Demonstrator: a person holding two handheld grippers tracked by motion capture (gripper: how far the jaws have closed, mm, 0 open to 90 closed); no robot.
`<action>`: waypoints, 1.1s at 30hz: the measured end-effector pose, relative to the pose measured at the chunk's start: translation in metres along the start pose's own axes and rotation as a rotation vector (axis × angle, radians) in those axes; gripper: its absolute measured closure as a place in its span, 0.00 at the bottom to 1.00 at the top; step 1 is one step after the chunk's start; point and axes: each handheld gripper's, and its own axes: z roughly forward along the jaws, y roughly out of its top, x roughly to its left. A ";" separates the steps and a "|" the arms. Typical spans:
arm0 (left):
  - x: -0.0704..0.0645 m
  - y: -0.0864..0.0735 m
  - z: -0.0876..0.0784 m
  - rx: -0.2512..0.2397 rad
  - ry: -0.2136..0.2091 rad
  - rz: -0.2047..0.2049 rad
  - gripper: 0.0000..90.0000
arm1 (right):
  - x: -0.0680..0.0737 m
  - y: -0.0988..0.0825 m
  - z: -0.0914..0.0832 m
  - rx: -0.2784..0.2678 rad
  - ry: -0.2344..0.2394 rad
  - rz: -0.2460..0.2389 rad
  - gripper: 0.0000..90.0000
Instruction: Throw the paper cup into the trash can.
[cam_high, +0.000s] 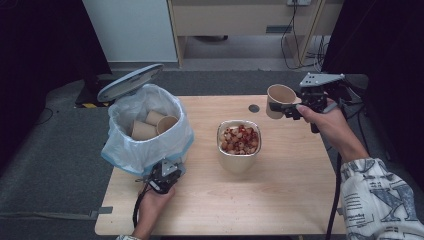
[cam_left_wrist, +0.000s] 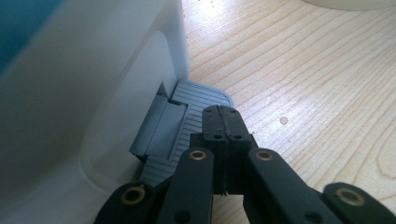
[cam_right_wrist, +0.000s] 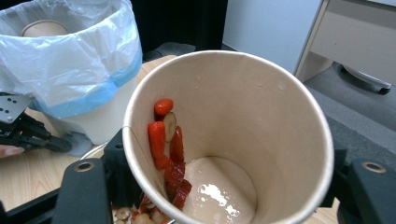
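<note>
A pedal bin (cam_high: 131, 151) lined with a white bag stands at the table's left, its lid (cam_high: 129, 82) raised and two used paper cups (cam_high: 150, 125) inside. My left gripper (cam_high: 167, 172) is shut with nothing in it, its tip (cam_left_wrist: 223, 116) resting on the bin's grey pedal (cam_left_wrist: 196, 100). A metal bowl (cam_high: 237, 165) of red and pale food scraps sits mid-table. Above the table's far right, my right gripper (cam_high: 295, 107) is shut on a tan paper cup (cam_high: 277, 99). Red food pieces (cam_right_wrist: 168, 149) cling to the inner wall of that cup (cam_right_wrist: 261, 116).
A small black disc (cam_high: 254, 108) lies on the table behind the bowl. Bare wood (cam_high: 280, 200) stretches across the front and right of the table. The bin's bag (cam_right_wrist: 70, 51) shows at upper left in the right gripper view. Cables trail from both grippers.
</note>
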 end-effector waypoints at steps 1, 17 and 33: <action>0.000 0.000 0.000 0.000 -0.001 -0.001 1.00 | 0.000 0.001 0.000 0.001 0.000 0.000 0.35; 0.000 0.000 0.000 -0.002 0.001 -0.001 1.00 | 0.009 0.016 0.010 0.020 -0.001 0.004 0.35; -0.001 0.000 0.000 -0.003 0.003 0.005 1.00 | 0.042 0.046 0.041 0.032 0.056 -0.030 0.35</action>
